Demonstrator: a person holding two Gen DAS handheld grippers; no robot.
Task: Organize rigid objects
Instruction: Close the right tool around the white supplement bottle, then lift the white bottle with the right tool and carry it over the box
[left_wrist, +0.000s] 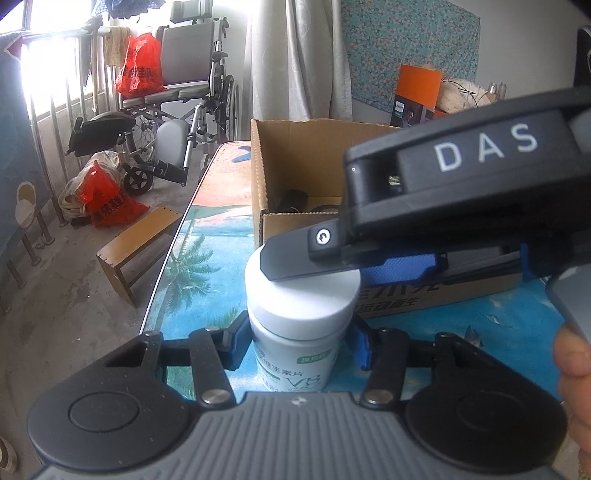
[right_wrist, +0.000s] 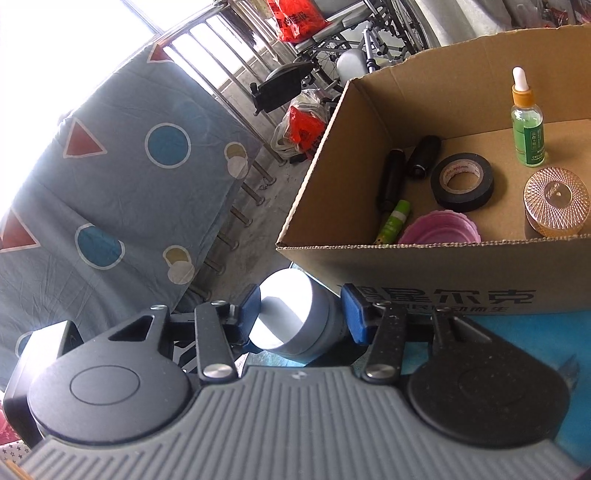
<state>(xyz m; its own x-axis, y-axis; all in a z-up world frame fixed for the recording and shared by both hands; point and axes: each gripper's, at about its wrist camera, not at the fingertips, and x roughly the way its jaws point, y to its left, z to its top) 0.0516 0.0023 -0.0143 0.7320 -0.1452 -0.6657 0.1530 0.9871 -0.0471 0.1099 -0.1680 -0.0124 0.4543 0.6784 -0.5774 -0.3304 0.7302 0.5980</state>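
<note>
- Roughly centre, at 12 o'clock from the bottle: open brown cardboard box (right_wrist: 424, 258) on a table with a blue beach-print cover (left_wrist: 207, 258).
- White plastic pill bottle with a wide white lid (left_wrist: 301, 295) stands upright on the table, just beside the box's front wall.
- Left gripper (left_wrist: 297, 341): blue pads pressed on the bottle's body, below the lid.
- Right gripper (right_wrist: 301, 315): pads pinching the lid from either side.
- Inside box: black tape roll (right_wrist: 461, 182), green dropper bottle (right_wrist: 526, 129), amber glass jar (right_wrist: 557, 201).
</note>
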